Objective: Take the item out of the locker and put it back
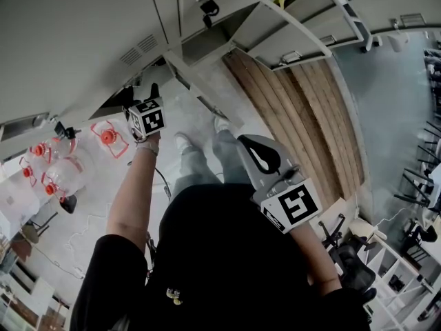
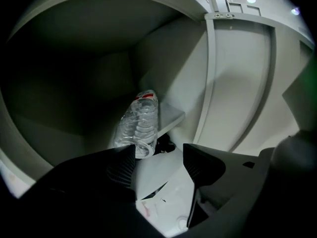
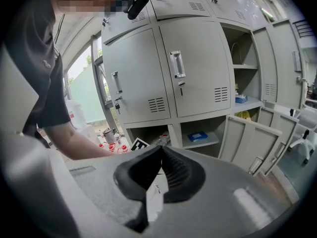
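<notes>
A clear plastic bottle [image 2: 140,124] with a red label lies on its side on the floor of a low locker compartment [image 2: 99,83], neck pointing toward me. My left gripper [image 2: 158,163] is reaching into that compartment. It is open, and the bottle's neck end lies just past its left fingertip [image 2: 123,163] with nothing pressed between the pads. In the head view the left gripper [image 1: 150,95] is stretched out to the bottom locker at the left. My right gripper [image 3: 161,155] is held back near my body [image 1: 265,158], shut and empty.
Large water jugs [image 1: 58,167] with red caps stand on the floor left of the locker. Locker doors [image 1: 293,36] hang open to the right, over a wooden floor strip [image 1: 310,123]. A blue item [image 3: 198,135] lies on a neighbouring shelf. Office chairs [image 1: 348,254] stand behind.
</notes>
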Tool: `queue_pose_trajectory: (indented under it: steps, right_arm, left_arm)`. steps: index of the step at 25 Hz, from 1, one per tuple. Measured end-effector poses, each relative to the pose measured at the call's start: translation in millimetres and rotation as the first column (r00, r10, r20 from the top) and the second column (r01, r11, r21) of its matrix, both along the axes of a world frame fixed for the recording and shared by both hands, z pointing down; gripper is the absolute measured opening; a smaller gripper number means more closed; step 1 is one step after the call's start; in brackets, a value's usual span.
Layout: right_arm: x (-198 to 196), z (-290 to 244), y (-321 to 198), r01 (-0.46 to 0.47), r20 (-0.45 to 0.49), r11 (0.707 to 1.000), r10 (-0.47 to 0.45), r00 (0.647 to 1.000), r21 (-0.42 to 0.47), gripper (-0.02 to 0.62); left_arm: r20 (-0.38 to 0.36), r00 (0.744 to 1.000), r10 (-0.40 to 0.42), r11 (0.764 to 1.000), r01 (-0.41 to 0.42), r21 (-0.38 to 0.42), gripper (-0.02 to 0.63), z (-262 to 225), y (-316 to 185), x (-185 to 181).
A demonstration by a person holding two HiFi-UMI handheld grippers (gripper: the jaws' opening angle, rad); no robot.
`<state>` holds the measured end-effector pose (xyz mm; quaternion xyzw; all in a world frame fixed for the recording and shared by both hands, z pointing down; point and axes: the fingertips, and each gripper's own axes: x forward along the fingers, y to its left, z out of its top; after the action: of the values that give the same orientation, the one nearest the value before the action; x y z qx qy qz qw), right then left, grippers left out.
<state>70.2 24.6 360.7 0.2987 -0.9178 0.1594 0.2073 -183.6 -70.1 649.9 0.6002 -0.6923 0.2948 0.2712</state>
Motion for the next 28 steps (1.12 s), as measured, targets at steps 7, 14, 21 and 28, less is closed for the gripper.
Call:
queue_pose_trajectory:
  steps: [7, 14, 21, 28]
  right_arm:
    - [2, 1, -2, -0.003, -0.002, 1.0, 0.003, 1.0, -0.004, -0.002]
    - [2, 2, -4, -0.009, -0.004, 1.0, 0.009, 1.0, -0.005, -0.002]
    - [0, 1, -5, -0.006, -0.002, 1.0, 0.006, 1.0, -0.005, -0.002]
    - [-5, -2, -5, 0.011, 0.011, 1.0, -0.011, 1.0, 0.005, -0.002]
  left_arm:
    - [0.009, 1.0, 0.01, 1.0, -0.01, -0.006, 0.31, 1, -21, -9]
    - [0.036, 0.999, 0.03, 0.999, -0.029, -0.012, 0.31, 3, -36, -10]
    - [0.039, 0.998, 0.047, 0.999, -0.046, -0.02, 0.31, 5, -37, -9]
    - [0.062, 0.997, 0.056, 0.998, -0.056, -0.009, 0.31, -9, -24, -5]
